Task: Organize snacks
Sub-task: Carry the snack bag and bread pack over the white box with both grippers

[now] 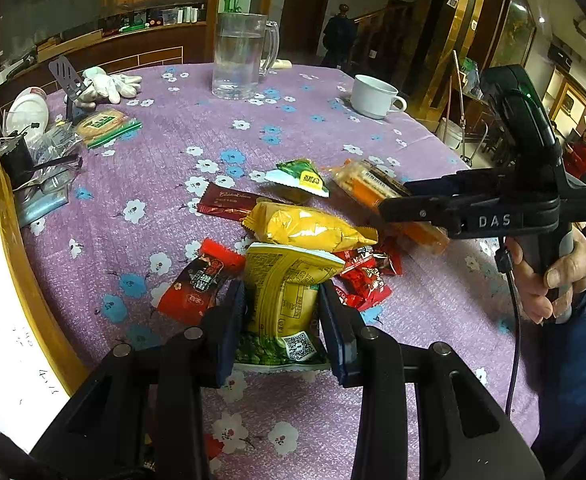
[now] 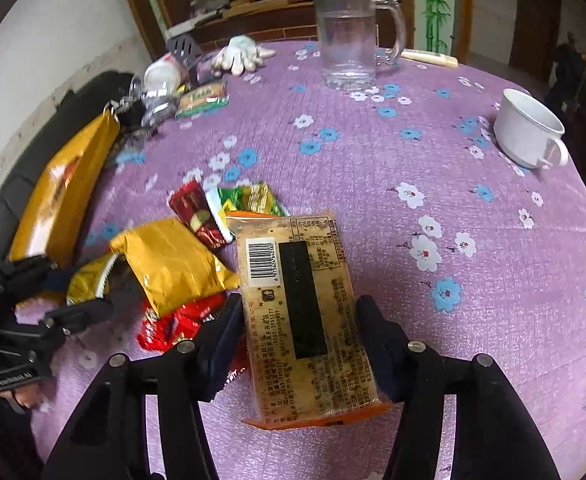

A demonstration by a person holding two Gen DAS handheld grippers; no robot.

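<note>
A yellow and green pea packet (image 1: 283, 300) stands on end between the fingers of my left gripper (image 1: 283, 320), which is shut on it just above the purple flowered tablecloth (image 1: 433, 320). My right gripper (image 2: 299, 328) is shut on a long orange-edged cracker packet (image 2: 297, 300), pads against both long sides. The left wrist view shows that gripper (image 1: 409, 200) reaching in from the right with the same packet (image 1: 357, 180). Between them lies a heap of snacks: a yellow pillow pack (image 1: 309, 228), a dark red bar (image 1: 225, 202), a green packet (image 1: 299, 176) and red sachets (image 1: 367, 276).
A yellow-edged box (image 1: 17, 240) stands at the left table edge. At the back are a glass mug (image 1: 241, 56), a white cup (image 1: 375, 96), white gloves (image 1: 109, 84) and a green-trimmed biscuit pack (image 1: 107, 126). A hand (image 1: 549, 284) holds the right gripper's grip.
</note>
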